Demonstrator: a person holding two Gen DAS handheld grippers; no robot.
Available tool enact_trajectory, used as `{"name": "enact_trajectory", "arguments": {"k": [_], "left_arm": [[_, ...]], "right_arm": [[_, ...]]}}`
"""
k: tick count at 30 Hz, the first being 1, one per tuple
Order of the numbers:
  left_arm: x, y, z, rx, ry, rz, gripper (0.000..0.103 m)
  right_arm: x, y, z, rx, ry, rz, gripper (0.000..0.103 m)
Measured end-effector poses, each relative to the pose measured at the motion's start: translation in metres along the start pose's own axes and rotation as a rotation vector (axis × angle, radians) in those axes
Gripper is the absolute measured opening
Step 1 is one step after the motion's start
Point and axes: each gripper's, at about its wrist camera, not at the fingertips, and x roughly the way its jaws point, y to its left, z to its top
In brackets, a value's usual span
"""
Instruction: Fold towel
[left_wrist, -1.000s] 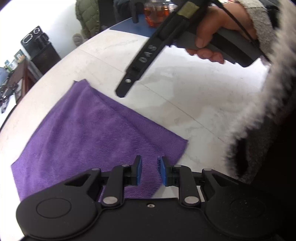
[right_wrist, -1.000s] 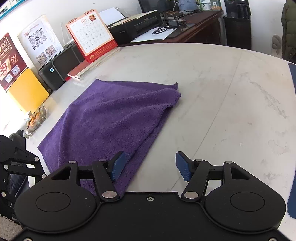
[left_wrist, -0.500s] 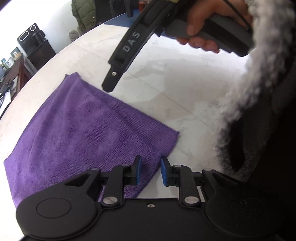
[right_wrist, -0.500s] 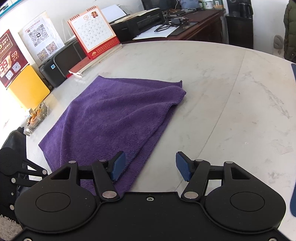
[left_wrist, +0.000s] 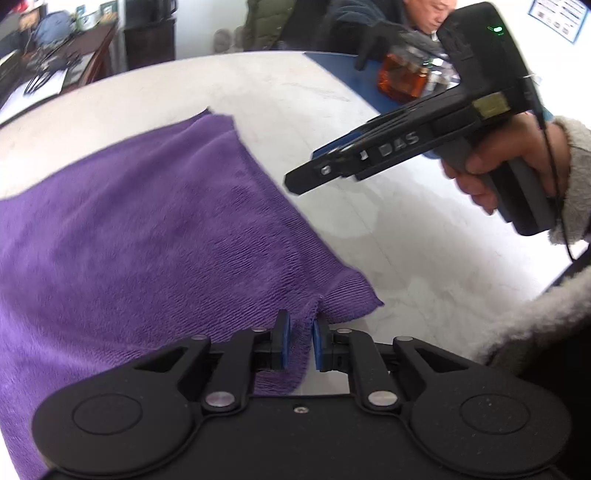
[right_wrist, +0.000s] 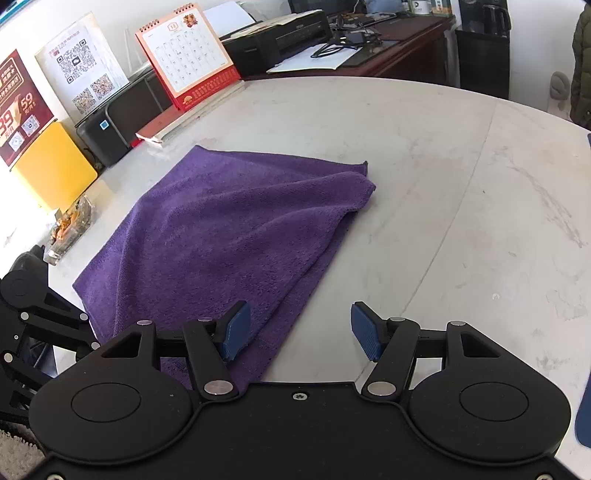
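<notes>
Purple towel (right_wrist: 236, 236) lies spread on the white marble table (right_wrist: 461, 206), already doubled over, fold edge on the side away from the desk calendar (right_wrist: 188, 59). Left gripper (left_wrist: 300, 345) sits at the towel's near corner, blue pads (left_wrist: 283, 341) narrow, pinching a bunched ridge of cloth between them; that corner is puckered up. Right gripper (right_wrist: 295, 332) is wide apart, holding nothing, one pad over the towel's near edge, the other over bare table beside the towel. From the left wrist view, the right gripper body (left_wrist: 406, 140) hangs above the table beside the towel, gripped by a hand (left_wrist: 506, 162) in a fuzzy sleeve. Black printer (right_wrist: 118, 118) stands behind the towel near the calendar.
</notes>
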Motion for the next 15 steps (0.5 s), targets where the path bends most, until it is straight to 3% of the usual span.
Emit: {"name": "enact_trajectory", "arguments": {"k": [5,10,15], "left_arm": [[-0.005,0.016,0.002,-0.081,-0.031,-0.093,0.017],[-0.002,0.026,0.002,-0.113,-0.017,-0.096,0.017],[0.002,0.03,-0.002,-0.124,-0.007,-0.092,0.017]], "right_arm": [[0.002,0.006,0.005,-0.026,0.016,0.013,0.06],[0.006,0.021,0.002,-0.124,0.056,0.061,0.06],[0.002,0.048,-0.015,-0.335,0.102,0.067,0.06]]}}
